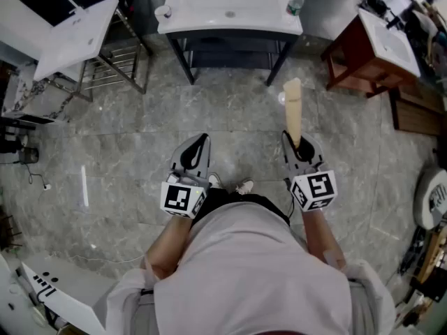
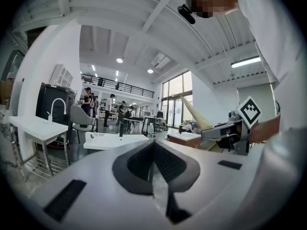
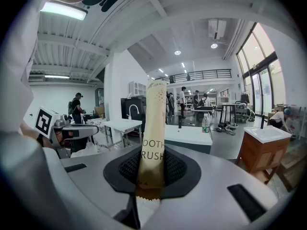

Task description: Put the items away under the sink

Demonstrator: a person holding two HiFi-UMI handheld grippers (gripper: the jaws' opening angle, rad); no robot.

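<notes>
So, floor (image 1: 140,138): grey stone tiles, filled most of the head view.
Person (image 1: 251,271): pale top, stood at bottom centre of the head view, one gripper in each hand.
Middle sink unit (image 1: 258,16): white basin on a dark frame, top centre of the head view, well ahead of both grippers; open dark shelf space under the basin.
White sink stand (image 1: 77,37): upper left of the head view, tilted in frame, curved tap on it.
Wooden vanity (image 1: 349,61): upper right of the head view, reddish-brown with a white top.
Left gripper (image 1: 199,144) (image 2: 154,150): lower centre-left, pointed toward the middle sink unit; jaws were together, nothing between them.
Right gripper (image 1: 297,145) (image 3: 152,169): lower centre-right, beside the left gripper but apart from it; jaws were narrow, clamped on the toothbrush packet.
Toothbrush packet (image 1: 293,110) (image 3: 154,128): long tan paper sleeve, lower end pinched between the right pads, the rest stuck out past the jaw tips toward the middle sink unit, off the floor.
Bottle (image 1: 295,1) (image 3: 205,123): small, clear, upright on the right corner of the middle sink unit.
</notes>
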